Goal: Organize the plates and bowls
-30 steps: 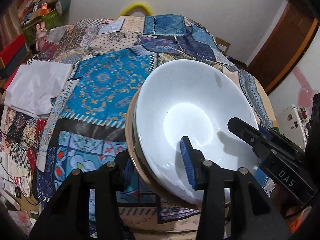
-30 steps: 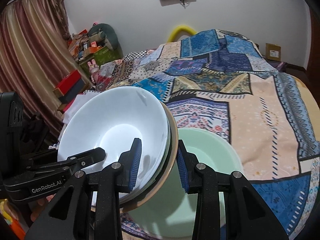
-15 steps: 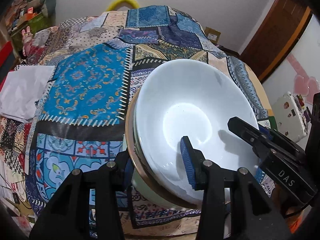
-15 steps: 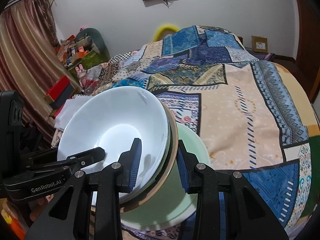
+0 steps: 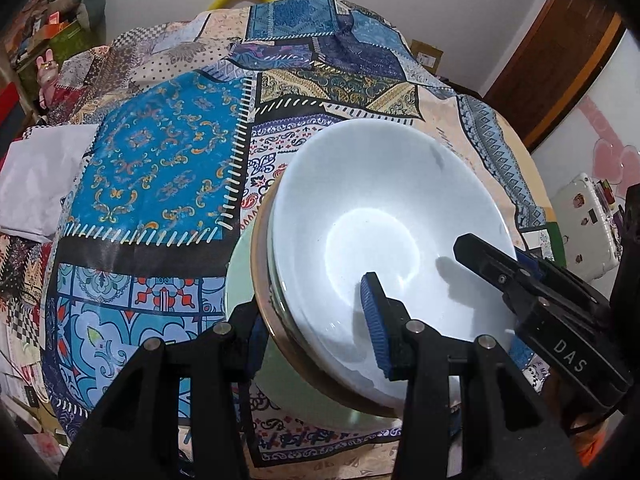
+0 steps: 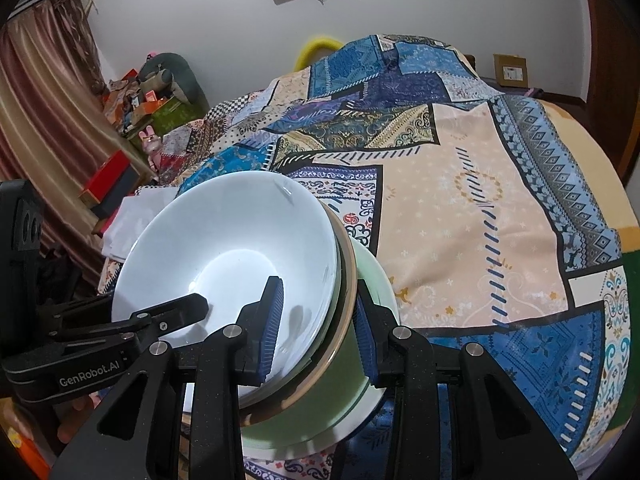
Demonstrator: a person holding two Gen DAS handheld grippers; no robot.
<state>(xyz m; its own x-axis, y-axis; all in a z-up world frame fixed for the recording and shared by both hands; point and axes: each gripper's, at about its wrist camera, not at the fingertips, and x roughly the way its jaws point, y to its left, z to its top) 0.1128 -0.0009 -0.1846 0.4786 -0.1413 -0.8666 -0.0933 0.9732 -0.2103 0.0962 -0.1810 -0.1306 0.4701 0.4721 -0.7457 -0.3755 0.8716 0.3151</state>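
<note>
Together, a nested stack topped by a white bowl [image 5: 384, 232] is clenched at opposite rims by the left gripper [image 5: 316, 320] and right gripper [image 6: 316, 320], so the load is shared. It is held tilted just above a green plate [image 6: 368, 396], at six o'clock on the patchwork bedspread [image 6: 480, 208], probably for setting down.

White bowl [image 5: 384, 216], tan-rimmed dish [image 6: 347, 276], pale green plate [image 6: 376, 280]; blue-beige patchwork cloth [image 6: 480, 208].

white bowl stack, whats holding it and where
Both grippers: the left gripper and the right gripper each clamp the near rim of the white bowl stack, on opposite sides.
</note>
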